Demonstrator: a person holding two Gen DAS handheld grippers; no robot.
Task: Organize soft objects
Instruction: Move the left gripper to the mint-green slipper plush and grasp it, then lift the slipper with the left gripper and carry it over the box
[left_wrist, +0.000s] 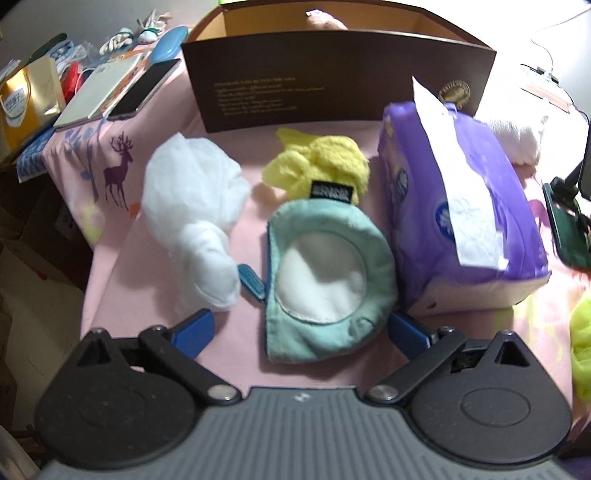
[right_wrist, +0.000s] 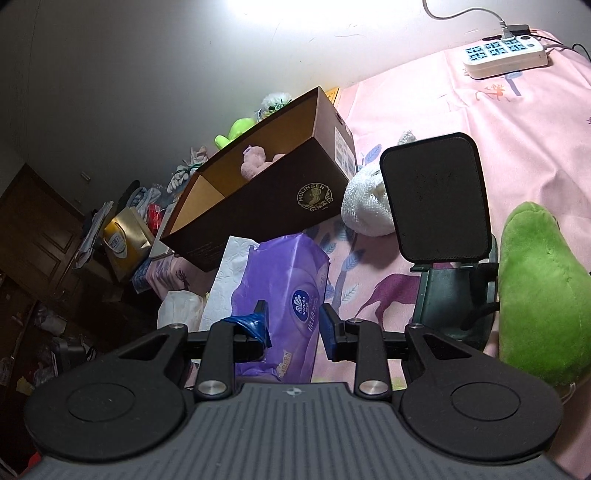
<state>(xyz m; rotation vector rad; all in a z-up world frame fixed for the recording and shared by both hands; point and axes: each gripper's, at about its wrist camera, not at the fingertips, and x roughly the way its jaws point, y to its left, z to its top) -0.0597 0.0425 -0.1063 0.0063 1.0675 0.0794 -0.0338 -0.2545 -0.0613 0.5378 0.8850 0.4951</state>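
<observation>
Pink cloth with deer prints covers the counter (left_wrist: 110, 295).

Left wrist view: the left gripper (left_wrist: 299, 328) has its jaws wide apart, nothing between the pads, straddling the near end of a teal pouch (left_wrist: 325, 266) with a white round panel. Just beyond it, touching its far edge, is a yellow fuzzy cloth (left_wrist: 325, 166). A white wad (left_wrist: 192, 206) lies to the left, just beside the pouch. A purple tissue pack (left_wrist: 458, 206) stands at right, close to the pouch. The open brown box (left_wrist: 332, 92) sits at the far side, with something pink inside; probably the target bin.

Step in hand, my read: pick the teal pouch. Come straight down, centre the jaws over the near lobe, and bite fabric only. Keep the left finger off the white wad and the right finger off the tissue pack. Pinch deep, since soft cloth slips out of a shallow grip.

Right wrist view: the right gripper (right_wrist: 291, 325) has its jaws close together with a narrow gap, apparently gripping nothing; the tissue pack (right_wrist: 284, 288) lies beyond and below it. A scrap of blue film hangs on the left finger. The box (right_wrist: 266, 199) is at far left, holding a pink plush (right_wrist: 255, 162). A white towel ball (right_wrist: 365, 206) sits right of the box, and a green plush (right_wrist: 543, 295) at near right, beside a black stand (right_wrist: 439, 199). Hold the right side clear while the left lifts.
</observation>
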